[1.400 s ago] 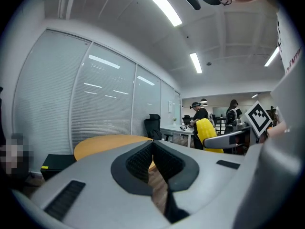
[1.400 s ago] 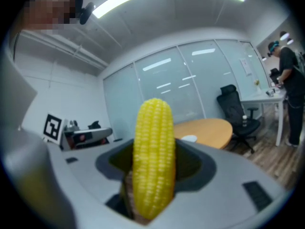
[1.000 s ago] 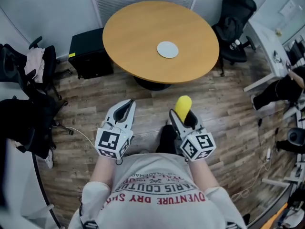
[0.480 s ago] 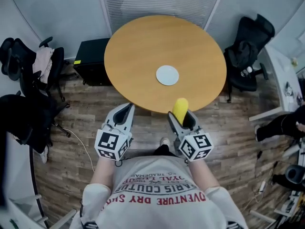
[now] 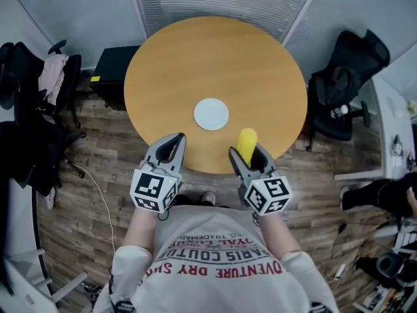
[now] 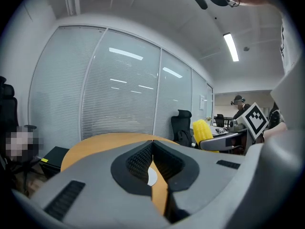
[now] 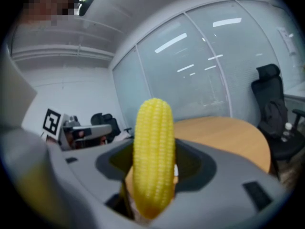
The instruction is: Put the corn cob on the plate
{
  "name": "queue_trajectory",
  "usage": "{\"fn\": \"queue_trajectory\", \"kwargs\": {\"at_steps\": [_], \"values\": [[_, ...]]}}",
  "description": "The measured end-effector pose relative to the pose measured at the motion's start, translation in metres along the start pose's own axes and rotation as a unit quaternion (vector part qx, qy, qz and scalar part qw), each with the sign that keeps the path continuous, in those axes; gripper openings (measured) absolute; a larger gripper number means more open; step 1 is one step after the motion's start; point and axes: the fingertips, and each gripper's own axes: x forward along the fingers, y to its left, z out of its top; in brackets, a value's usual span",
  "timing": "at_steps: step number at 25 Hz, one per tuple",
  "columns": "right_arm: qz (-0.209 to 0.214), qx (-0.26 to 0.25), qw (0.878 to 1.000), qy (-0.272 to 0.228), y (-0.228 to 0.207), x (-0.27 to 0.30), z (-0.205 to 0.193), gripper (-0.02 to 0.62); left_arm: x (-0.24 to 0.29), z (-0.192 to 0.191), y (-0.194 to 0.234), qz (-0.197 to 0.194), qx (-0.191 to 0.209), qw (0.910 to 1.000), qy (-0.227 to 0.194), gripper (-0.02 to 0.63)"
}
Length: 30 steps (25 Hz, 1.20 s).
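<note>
Corn cob point(image 5: 246, 143), yellow and standing upright, is clamped at its lower part between the two jaws of the right hand-held gripper point(image 5: 247, 154); the right gripper view shows the cob point(image 7: 153, 161) rising straight up out of that hand-held gripper point(image 7: 152, 178), rounded tip uppermost, with both jaws pressed against its sides. In the head view the cob sits over the near edge of the round wooden table point(image 5: 215, 57), to the right of the plate point(image 5: 211, 114) and closer to the person, apart from it. The plate is small, white and round, lying flat on the table towards its near side, its whole disc showing uncovered. The left hand-held gripper point(image 5: 174, 141) is held just beside the right one, also at the table's near edge; in the left gripper view its jaw tips meet and hold nothing point(image 6: 152, 144), and through the slot below them a sliver of the plate point(image 6: 151, 176) and tabletop shows. A black cabinet point(image 5: 111, 77) stands on the wood floor at the table's left, and a black office chair point(image 5: 342, 83) at its right.
</note>
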Motion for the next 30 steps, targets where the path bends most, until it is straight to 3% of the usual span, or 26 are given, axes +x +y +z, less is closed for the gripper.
{"fn": "queue_trajectory", "kwargs": {"at_steps": [15,23,30], "values": [[-0.010,0.008,0.996,0.084,-0.052,0.114,-0.019,0.268,0.098,-0.019,0.074,-0.001,-0.035,0.9992,0.018,0.035],[-0.033,0.003,0.985,0.168,-0.079,0.182,-0.071,0.268,0.134,-0.036,0.115,-0.018,-0.042,0.9987,0.023,0.035],[-0.038,0.012,0.968,0.248,-0.096,0.225,-0.120,0.268,0.149,-0.066,0.142,-0.015,-0.051,0.9971,0.055,0.035]]}}
